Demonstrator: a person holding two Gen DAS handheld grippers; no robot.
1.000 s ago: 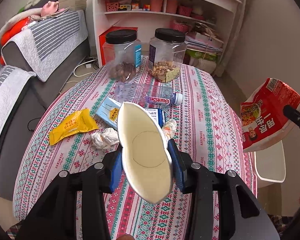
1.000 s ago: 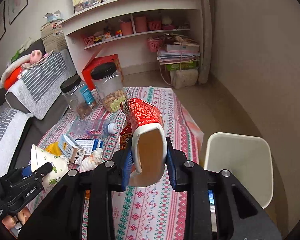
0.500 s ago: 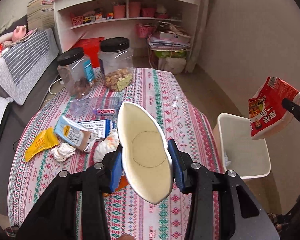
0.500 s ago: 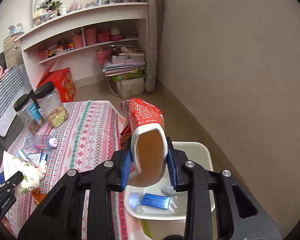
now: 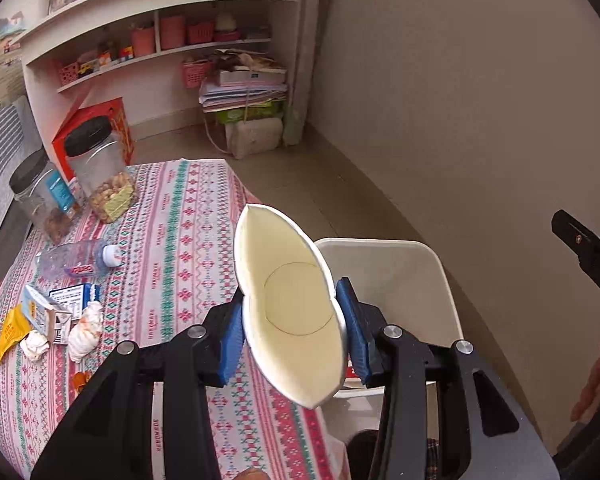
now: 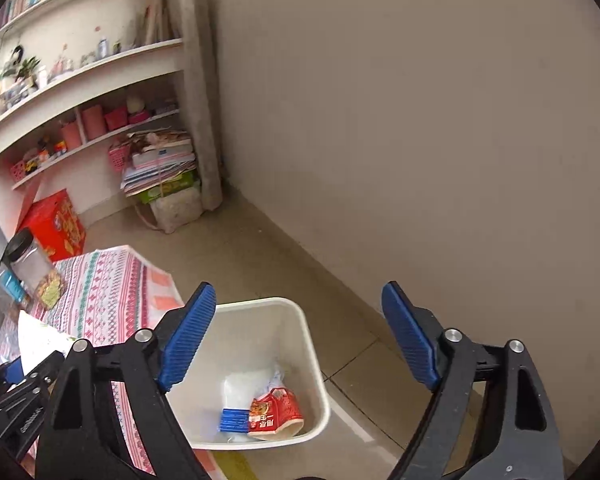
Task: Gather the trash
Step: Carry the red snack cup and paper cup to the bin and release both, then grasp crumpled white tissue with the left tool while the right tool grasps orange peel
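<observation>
Left claw [image 5: 294, 330] squeezes a paper cup [image 5: 290, 308] hiding the bin [image 5: 432, 276]; right claw [image 6: 300, 338] gapes wide.

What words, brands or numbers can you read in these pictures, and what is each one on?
"HANDMADE": tablecloth, repeated along its stripes.
Red label on the plastic bottle: blurred.
Large characters on the red wrapper in the white bin: upside down, unclear.
Blue carton, yellow packet, jar label: too small.

Home living room: cluttered shelves [image 5: 160, 52], patterned tablecloth [image 5: 180, 240], snack jars [image 5: 100, 176].
</observation>
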